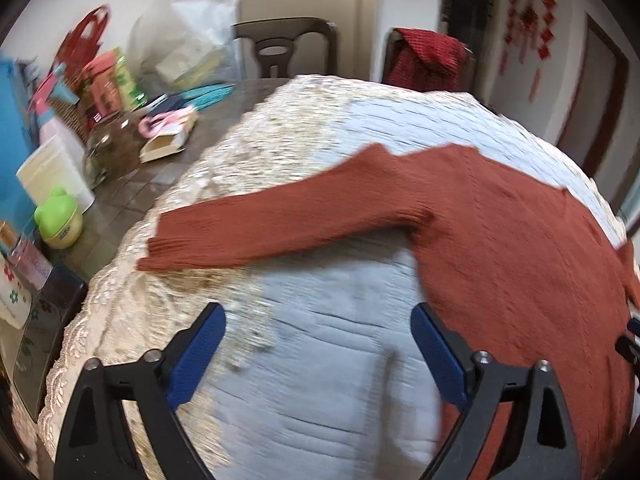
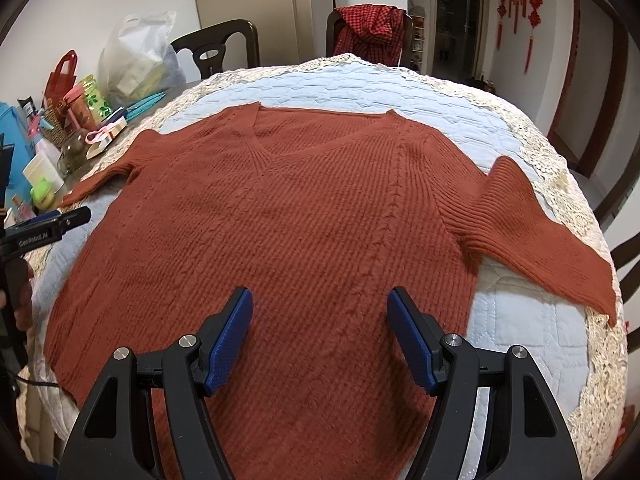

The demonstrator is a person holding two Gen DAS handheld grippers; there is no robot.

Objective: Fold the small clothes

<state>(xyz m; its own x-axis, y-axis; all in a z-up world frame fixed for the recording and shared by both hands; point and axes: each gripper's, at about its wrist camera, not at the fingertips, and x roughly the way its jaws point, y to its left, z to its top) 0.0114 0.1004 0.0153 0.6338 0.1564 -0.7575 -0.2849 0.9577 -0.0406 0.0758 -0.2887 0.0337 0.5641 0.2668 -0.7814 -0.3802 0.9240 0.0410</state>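
A rust-red knitted V-neck sweater lies spread flat, front up, on a pale blue quilted cloth with a lace border. Both sleeves stretch out sideways. In the left wrist view the sweater fills the right side and its left sleeve reaches onto the lace. My left gripper hovers open over bare quilt below that sleeve, nothing between its blue pads. My right gripper hangs open above the sweater's lower body, holding nothing. The left gripper also shows at the left edge of the right wrist view.
Clutter crowds the table's left side: a glass jar, a green frog-shaped tub, boxes, a white plastic bag. Two dark chairs stand behind the table, one draped with a red checked cloth. A person's hand shows at the left edge.
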